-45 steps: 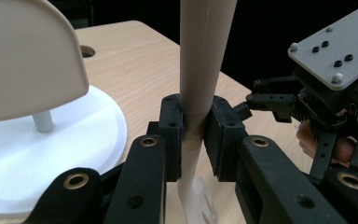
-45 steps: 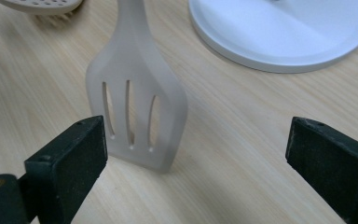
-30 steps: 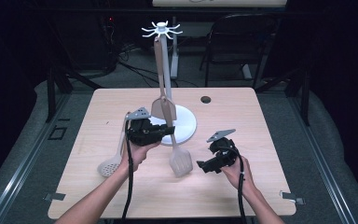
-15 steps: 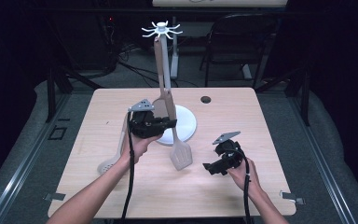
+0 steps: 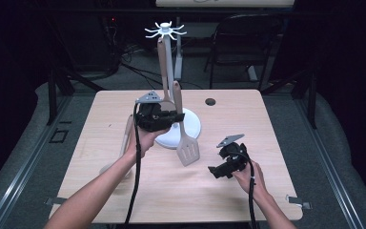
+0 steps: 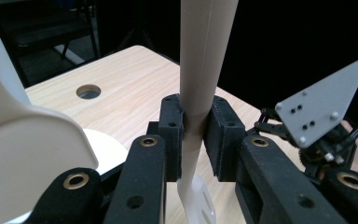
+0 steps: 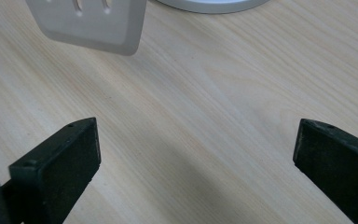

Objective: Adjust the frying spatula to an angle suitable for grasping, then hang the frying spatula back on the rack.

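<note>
Bare table (image 5: 171, 191) lies near; the white stand (image 5: 164, 36) blocks the middle

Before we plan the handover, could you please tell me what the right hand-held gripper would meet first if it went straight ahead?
Probably the bare light wooden tabletop between its open jaws; the slotted grey spatula blade hangs farther ahead, though depth is unclear.

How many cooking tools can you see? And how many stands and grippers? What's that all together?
Cooking utensils: 3 (slotted spatula, hanging utensil, lying utensil)
White stand: 1
Grippers: 2 (left gripper, right gripper)
Total: 6
</note>
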Action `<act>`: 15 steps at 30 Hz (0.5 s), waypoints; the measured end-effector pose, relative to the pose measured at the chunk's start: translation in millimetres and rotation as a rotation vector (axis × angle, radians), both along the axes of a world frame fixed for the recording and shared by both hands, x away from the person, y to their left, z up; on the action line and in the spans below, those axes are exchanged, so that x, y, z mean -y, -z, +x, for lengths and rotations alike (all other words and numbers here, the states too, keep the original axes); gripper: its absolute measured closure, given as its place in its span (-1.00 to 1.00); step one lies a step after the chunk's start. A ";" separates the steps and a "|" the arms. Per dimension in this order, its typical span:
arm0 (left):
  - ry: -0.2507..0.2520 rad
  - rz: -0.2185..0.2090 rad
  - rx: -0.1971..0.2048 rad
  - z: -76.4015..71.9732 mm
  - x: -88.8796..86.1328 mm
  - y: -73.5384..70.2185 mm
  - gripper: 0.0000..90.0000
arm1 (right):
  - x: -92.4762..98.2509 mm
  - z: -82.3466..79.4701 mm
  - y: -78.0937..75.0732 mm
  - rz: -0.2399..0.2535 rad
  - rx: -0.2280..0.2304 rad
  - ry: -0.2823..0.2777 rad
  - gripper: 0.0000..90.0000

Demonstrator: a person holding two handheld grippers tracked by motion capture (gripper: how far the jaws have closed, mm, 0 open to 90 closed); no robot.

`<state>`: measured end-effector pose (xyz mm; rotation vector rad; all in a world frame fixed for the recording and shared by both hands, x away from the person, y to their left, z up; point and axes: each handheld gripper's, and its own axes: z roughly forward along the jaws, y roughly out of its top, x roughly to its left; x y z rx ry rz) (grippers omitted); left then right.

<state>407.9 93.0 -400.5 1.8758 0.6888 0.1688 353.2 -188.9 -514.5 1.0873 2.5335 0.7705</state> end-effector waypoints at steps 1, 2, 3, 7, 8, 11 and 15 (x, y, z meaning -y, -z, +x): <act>0.000 0.000 0.000 0.0 0.0 0.0 0.72 | 0.0 0.0 0.0 0.000 0.000 0.000 -1.00; 0.000 0.004 0.001 0.4 0.3 -1.6 0.72 | -1.5 1.7 1.9 -0.010 -0.004 -0.008 -1.00; 0.001 0.011 0.002 0.9 0.4 -3.6 0.72 | -2.7 2.9 3.4 -0.003 0.001 -0.012 -1.00; -0.007 0.016 0.011 3.6 0.9 -11.3 0.72 | -4.7 5.9 4.8 -0.029 0.005 -0.030 -1.00; -0.011 0.017 0.010 4.1 0.6 -13.7 0.72 | -5.1 6.7 5.5 -0.017 0.001 -0.039 -1.00; -0.028 0.007 0.011 7.1 1.0 -18.9 0.72 | -7.1 9.3 7.5 -0.011 -0.009 -0.063 -1.00; -0.049 0.011 0.013 11.6 4.5 -26.4 0.72 | -11.3 12.1 12.3 0.000 -0.016 -0.105 -1.00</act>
